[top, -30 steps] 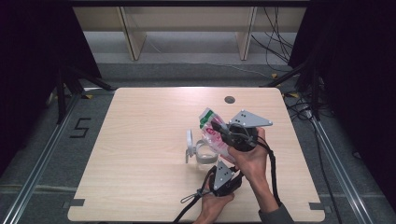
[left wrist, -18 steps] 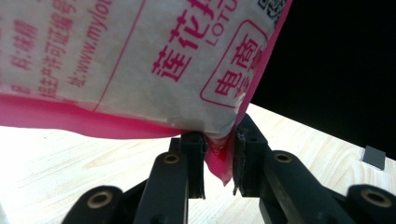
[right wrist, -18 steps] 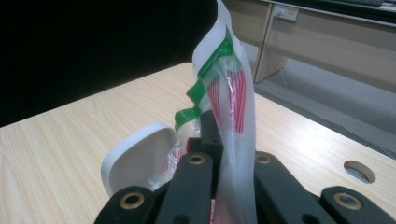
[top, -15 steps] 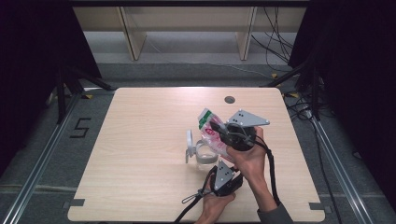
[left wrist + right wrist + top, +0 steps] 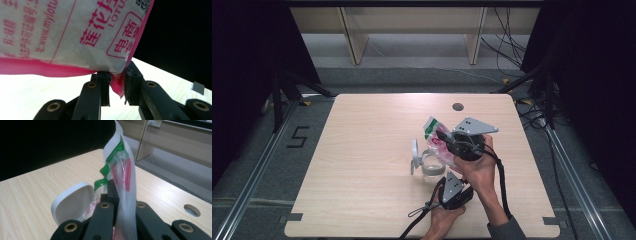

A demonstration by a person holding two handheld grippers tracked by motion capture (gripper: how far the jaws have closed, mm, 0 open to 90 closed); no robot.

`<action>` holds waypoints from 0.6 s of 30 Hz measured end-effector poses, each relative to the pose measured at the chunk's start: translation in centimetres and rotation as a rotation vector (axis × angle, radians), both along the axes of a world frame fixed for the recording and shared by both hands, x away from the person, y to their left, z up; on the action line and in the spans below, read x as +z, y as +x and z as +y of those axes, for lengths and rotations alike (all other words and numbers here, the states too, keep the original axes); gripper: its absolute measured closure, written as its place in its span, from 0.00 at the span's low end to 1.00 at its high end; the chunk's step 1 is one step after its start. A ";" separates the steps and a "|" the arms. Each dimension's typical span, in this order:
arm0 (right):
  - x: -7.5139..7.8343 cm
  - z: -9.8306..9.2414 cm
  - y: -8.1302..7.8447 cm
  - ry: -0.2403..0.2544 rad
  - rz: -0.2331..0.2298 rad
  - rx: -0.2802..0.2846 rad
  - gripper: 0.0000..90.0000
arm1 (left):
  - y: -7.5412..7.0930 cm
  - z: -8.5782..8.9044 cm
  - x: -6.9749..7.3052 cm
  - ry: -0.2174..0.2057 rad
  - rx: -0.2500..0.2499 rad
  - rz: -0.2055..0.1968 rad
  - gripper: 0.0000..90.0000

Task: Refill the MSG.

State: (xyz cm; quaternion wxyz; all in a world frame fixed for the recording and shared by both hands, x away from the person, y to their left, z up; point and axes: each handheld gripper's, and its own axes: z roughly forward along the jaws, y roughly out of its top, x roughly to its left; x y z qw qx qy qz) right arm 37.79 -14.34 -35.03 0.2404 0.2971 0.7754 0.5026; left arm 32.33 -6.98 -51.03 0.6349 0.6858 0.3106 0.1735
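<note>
The bench is carrying the work toward its 5 o'clock part, where a small clear container is standing with its white hinged lid swung open at the container's 9 o'clock side. Above the container, a pink-and-white printed pouch is being held tilted in the air, its green-trimmed top pointing to 11 o'clock. The right gripper is being kept clamped on the pouch's upper part, the film pinched flat between its jaws. The left gripper is gripping the pouch's lower pink corner, its jaws closed on that seam. Judging from this, the lid-opening and lifting are done; whether the pouch is torn open cannot be told. Emptying it into the container and closing the lid appear to be left.
</note>
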 end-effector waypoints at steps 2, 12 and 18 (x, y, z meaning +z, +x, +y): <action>0.1 0.1 -0.1 -0.012 0.016 0.006 1.00 | 0.0 0.0 0.1 0.000 0.000 -0.001 0.85; 0.1 0.3 0.1 -0.011 0.003 0.000 1.00 | 0.1 -0.1 0.1 -0.003 0.002 -0.005 0.85; 0.2 0.4 0.1 -0.020 0.012 0.015 1.00 | 0.2 -0.1 0.2 -0.010 0.000 -0.005 0.85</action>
